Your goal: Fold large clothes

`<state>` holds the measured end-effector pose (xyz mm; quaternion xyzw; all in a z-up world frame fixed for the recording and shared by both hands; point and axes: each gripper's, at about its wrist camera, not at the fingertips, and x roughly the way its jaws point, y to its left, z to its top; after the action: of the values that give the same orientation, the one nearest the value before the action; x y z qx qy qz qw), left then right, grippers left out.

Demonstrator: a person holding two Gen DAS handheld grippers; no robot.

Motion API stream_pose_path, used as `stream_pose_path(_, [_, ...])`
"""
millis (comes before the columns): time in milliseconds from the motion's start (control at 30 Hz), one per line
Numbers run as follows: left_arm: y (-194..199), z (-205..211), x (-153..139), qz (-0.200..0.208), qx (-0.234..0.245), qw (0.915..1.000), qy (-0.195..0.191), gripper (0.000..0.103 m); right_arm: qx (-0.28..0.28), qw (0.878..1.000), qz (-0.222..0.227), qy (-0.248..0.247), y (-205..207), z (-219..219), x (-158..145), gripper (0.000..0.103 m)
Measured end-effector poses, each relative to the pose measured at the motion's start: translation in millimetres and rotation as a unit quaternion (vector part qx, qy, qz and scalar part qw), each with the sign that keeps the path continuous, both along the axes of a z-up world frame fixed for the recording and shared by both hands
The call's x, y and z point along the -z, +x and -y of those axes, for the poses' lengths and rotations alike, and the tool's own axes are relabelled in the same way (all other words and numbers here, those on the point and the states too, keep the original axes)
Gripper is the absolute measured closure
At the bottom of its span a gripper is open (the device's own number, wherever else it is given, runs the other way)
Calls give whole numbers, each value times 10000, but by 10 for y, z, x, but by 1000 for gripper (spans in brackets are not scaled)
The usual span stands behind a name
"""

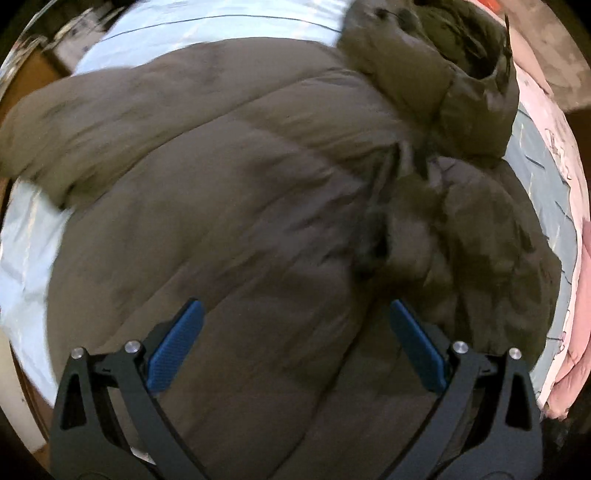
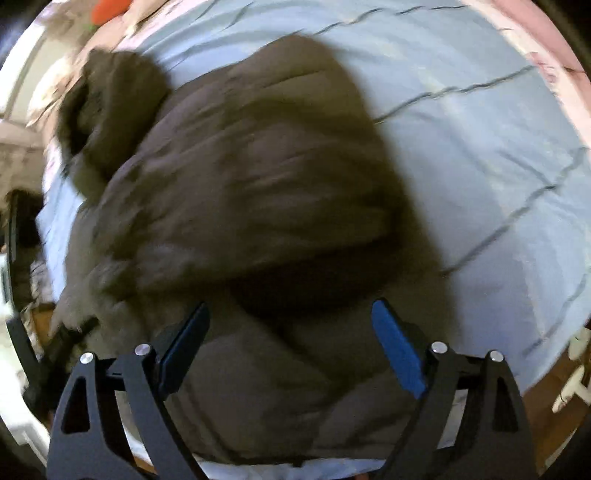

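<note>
A large olive-brown padded jacket [image 1: 229, 192] lies spread on a bed with a pale blue sheet [image 1: 192, 33]. Its hood [image 1: 461, 62] points to the upper right, one sleeve [image 1: 74, 122] stretches left, and the other sleeve [image 1: 491, 236] lies bunched at the right. My left gripper [image 1: 295, 339] hovers open and empty over the jacket's lower body. In the right wrist view the jacket [image 2: 251, 192] has a sleeve folded across its body and the hood [image 2: 107, 99] at upper left. My right gripper [image 2: 291, 339] is open and empty above the jacket's lower part. Both views are motion-blurred.
The blue sheet [image 2: 480, 140] extends right of the jacket. A pink quilt [image 1: 569, 295] lies along the bed's right side. An orange object [image 2: 110, 9] sits at the far edge. Wooden floor [image 2: 546, 398] shows beyond the bed's near corner.
</note>
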<state>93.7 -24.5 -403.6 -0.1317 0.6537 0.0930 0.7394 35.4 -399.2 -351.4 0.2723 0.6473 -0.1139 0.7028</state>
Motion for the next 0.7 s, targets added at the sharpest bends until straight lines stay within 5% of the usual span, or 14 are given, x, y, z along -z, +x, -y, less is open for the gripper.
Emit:
stream_pose_path(100, [374, 143, 223, -49, 210, 9996, -168, 2, 185, 9998, 45, 112, -202, 231, 48, 13])
stream_pose_path(167, [551, 251, 351, -86, 394, 9988, -293, 16, 239, 9994, 35, 229, -264, 248, 149, 13])
stream_pose_path(233, [645, 344, 486, -196, 559, 9965, -592, 60, 251, 9992, 5, 296, -308, 289, 213, 13])
stream_pose_path(333, [661, 354, 490, -169, 648, 9963, -544, 83, 324, 9986, -58, 412, -340, 324, 349, 13])
stream_pose_path(433, [620, 255, 471, -301, 755, 9961, -331, 90, 315, 9983, -34, 496, -238, 326, 395, 13])
stream_pose_path(600, [490, 16, 540, -584, 951, 9921, 578, 91, 222, 9986, 244, 409, 6, 355, 362, 13])
stream_pose_path(700, [559, -53, 564, -522, 897, 9933, 507, 90, 25, 9976, 622, 306, 308, 249, 347, 13])
